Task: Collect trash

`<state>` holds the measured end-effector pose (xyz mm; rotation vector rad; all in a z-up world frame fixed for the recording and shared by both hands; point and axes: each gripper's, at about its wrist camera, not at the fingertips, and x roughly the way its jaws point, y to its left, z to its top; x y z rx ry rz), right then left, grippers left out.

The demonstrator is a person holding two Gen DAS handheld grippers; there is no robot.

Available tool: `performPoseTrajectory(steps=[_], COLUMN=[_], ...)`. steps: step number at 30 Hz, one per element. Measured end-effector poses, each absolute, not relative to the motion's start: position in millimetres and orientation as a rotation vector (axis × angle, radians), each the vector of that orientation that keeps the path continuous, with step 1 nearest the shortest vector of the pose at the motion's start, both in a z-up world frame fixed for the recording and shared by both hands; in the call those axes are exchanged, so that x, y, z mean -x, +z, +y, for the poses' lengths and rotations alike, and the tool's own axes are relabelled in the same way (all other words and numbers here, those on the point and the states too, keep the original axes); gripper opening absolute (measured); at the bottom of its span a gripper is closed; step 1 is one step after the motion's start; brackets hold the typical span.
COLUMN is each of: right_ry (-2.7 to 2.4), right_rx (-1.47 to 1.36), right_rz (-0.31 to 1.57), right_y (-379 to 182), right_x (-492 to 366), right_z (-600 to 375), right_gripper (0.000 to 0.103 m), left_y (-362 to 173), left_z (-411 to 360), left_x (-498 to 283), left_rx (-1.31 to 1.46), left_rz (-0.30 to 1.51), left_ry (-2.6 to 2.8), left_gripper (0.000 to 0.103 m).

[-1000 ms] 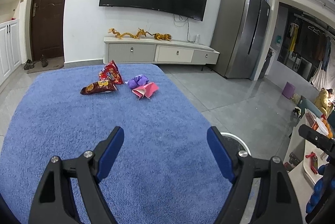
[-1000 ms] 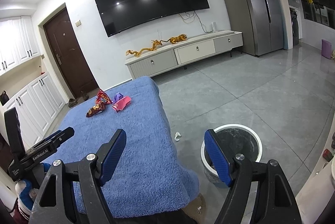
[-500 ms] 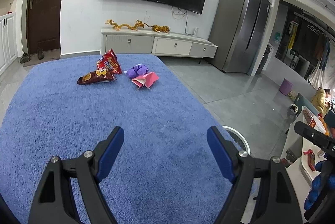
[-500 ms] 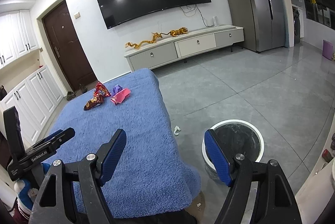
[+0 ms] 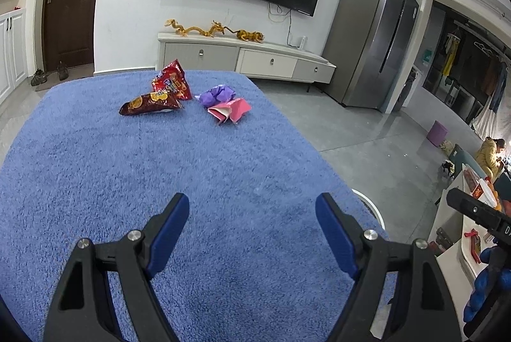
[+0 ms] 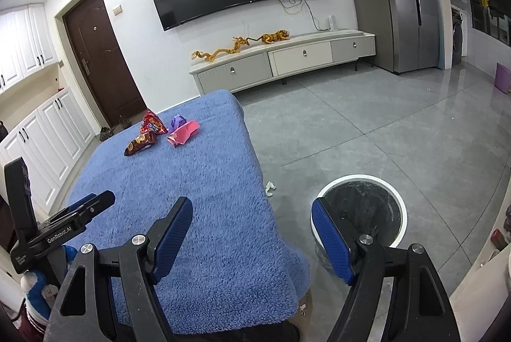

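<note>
Trash wrappers [image 5: 179,96] lay far ahead; both the left gripper [image 5: 252,214] and right gripper [image 6: 252,215] tilted downward, gaping empty; bin [image 6: 396,198] partly hidden.

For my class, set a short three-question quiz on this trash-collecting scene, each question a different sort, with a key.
1. True or false: the left tool is shut on a wrapper.
2. Multiple choice: the pink wrapper lies (A) in the bin, (B) on the blue cloth beside the purple wrapper, (C) on the floor.
3. Fill in: the white-rimmed bin stands on the ____ to the right of the cloth-covered table.

Key
1. False: both it and the right tool are open and empty.
2. B, near the red snack bag and the brown snack bag.
3. Floor.
</note>
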<state>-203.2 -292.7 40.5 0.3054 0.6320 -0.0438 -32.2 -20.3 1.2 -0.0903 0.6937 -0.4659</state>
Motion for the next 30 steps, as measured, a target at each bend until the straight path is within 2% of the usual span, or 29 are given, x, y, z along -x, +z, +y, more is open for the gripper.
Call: performPoseTrajectory(steps=[18, 30], right_ry=[-0.015, 0.085], right_rx=[-0.268, -0.265], right_rz=[0.683, 0.736], right_y=[30.9, 17.0], right_x=[178.8, 118.0], right_z=[-275.9, -260.6], right_gripper=[0.075, 0.075], left_y=[-16.6, -29.7], left_z=[-3.0, 52.7], left_x=[12.0, -33.0], left_rx=[0.126, 0.140], left_rz=[0.736, 0.742], left_ry=[-0.454, -0.336], left_gripper=[0.080, 0.081])
